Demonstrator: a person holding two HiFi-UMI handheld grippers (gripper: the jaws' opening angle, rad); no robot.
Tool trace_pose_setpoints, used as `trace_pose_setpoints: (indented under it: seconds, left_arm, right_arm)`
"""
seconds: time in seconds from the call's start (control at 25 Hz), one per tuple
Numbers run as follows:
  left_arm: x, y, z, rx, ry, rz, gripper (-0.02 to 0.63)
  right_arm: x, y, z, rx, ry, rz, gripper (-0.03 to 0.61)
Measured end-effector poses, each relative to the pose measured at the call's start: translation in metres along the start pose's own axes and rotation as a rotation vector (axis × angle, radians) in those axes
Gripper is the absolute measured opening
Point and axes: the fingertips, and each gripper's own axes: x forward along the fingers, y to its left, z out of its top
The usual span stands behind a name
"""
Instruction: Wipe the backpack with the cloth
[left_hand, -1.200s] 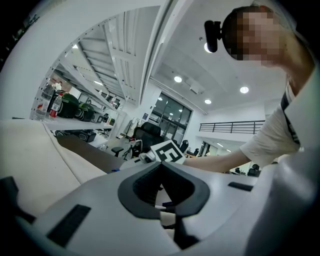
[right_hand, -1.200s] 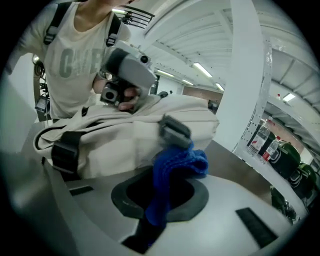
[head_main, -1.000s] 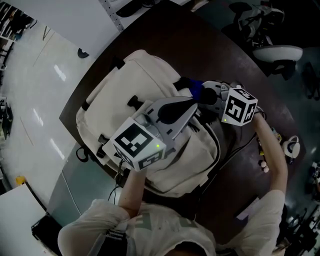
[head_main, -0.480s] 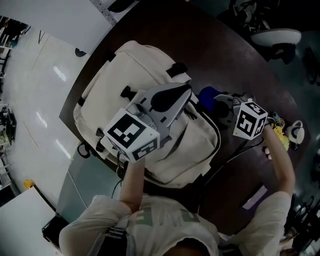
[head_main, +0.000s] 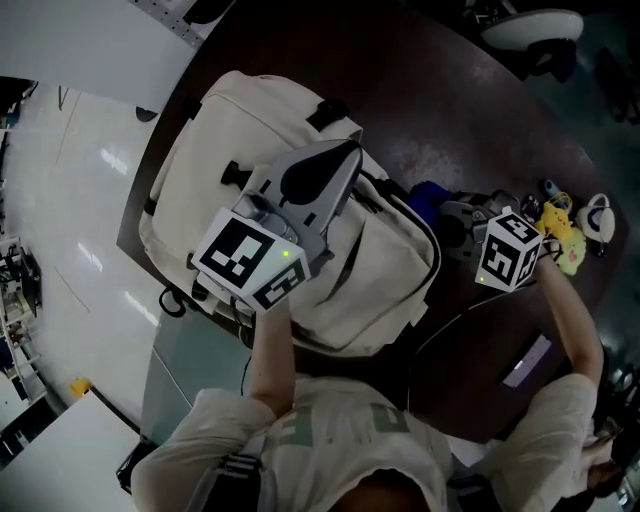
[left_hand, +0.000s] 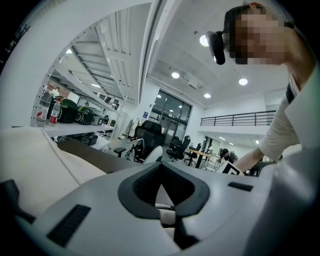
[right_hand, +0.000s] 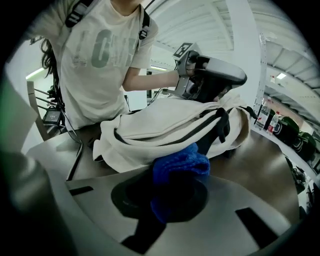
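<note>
Centrally, backpack (head_main: 250, 130): cream fabric with dark straps and trim, lying flat on the surface, nearer the surface's left edge in the head view.
Cloth (head_main: 424, 194): blue, bunched into a wad, held just beside the backpack's right side; whether it touches the fabric cannot be told.
Right tongs (head_main: 447, 212): closed on the cloth, which fills the gap between them in the right gripper view; they are low over the surface and point toward the backpack.
Left tongs (head_main: 345, 155): drawn together to a point and lying over the backpack's upper face, tip toward its far end near a black strap.
Person: one bare forearm runs to each gripper; a pale short-sleeved shirt fills the bottom of the head view.
Surface (head_main: 450, 110): dark brown, with a rounded edge.
Yellow object (head_main: 560, 228): small, on the surface to the right of the right tongs, with a white rounded object (head_main: 598, 214) just beside it.
Floor (head_main: 70, 230): pale and glossy, left of the surface.
</note>
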Motion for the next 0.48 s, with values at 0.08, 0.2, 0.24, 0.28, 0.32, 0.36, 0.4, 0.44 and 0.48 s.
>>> trace_pose_setpoints:
  seconds: [0.08,0.2,0.24,0.28,0.32,0.36,0.4,0.44,0.48]
  left_arm:
    - [0.0,-0.001,-0.002,0.022,0.009,0.01,0.003]
    - [0.002,-0.002,-0.003,0.031,0.013,0.013,0.003]
    - [0.001,-0.002,-0.002,0.028,0.012,0.011,0.003]
    - [0.001,-0.002,-0.002,0.025,0.01,0.008,0.003]
    - [0.001,-0.002,-0.002,0.021,0.009,0.006,0.003]
    - [0.0,-0.002,-0.001,0.019,0.008,0.002,0.003]
    - [0.0,-0.002,-0.001,0.017,0.007,-0.001,0.003]
    - [0.0,-0.002,-0.001,0.015,0.007,-0.003,0.003]
    - [0.0,-0.002,-0.002,0.013,0.005,-0.004,0.003]
  right_arm:
    - [0.0,0.007,0.0,0.018,0.0,-0.018,0.041]
    - [-0.004,0.016,-0.001,0.04,0.008,-0.047,0.041]
    - [-0.006,0.02,-0.001,0.049,0.013,-0.051,0.041]
    - [-0.008,0.024,-0.001,0.057,0.019,-0.055,0.041]
    - [-0.009,0.027,0.0,0.064,0.025,-0.06,0.041]
    - [-0.01,0.03,0.0,0.069,0.031,-0.066,0.041]
    - [-0.01,0.033,0.0,0.074,0.039,-0.071,0.041]
    - [-0.011,0.037,0.001,0.081,0.046,-0.075,0.041]
    - [-0.012,0.04,0.001,0.09,0.052,-0.08,0.041]
